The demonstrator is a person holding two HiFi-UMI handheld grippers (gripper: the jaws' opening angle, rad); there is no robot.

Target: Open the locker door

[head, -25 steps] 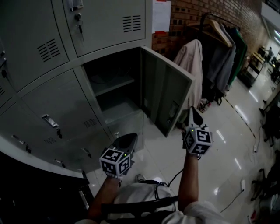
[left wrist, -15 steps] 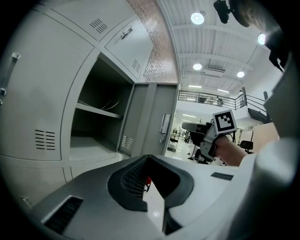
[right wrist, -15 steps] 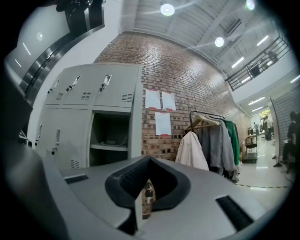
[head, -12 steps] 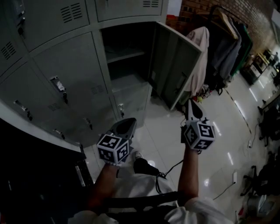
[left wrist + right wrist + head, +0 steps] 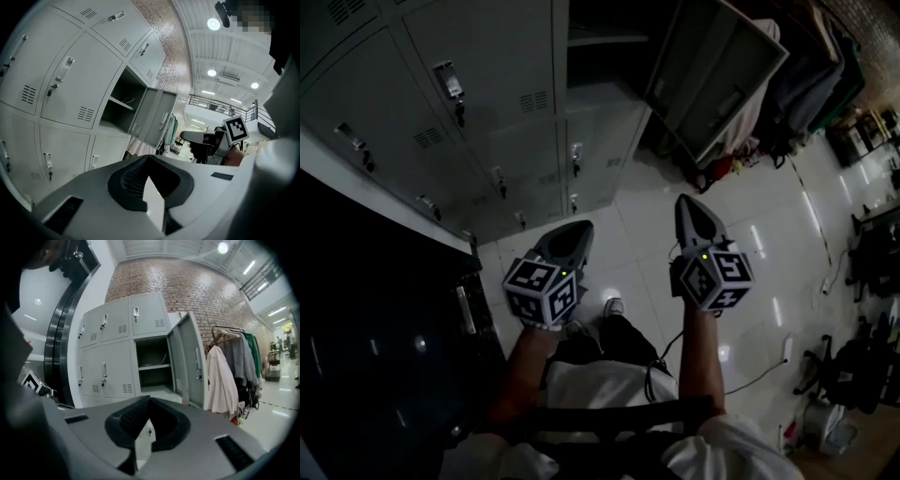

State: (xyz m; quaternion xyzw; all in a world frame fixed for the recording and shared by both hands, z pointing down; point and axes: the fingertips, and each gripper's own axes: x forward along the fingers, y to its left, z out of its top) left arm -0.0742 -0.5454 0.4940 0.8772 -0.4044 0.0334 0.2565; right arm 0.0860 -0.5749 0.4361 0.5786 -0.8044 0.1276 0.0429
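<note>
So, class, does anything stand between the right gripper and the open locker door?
Nothing visible does: the right gripper, jaws shut and empty, faces the locker door with only floor between them.

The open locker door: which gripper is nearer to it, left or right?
Right. The right gripper is below the open locker door in the head view, not touching it. The left gripper is farther left, before the closed lockers.

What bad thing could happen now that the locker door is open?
The open locker door sticks out over the floor beside the hanging coats, so someone passing might bump it. A thin cable lies on that shiny floor too, and a foot might catch on it.
</note>
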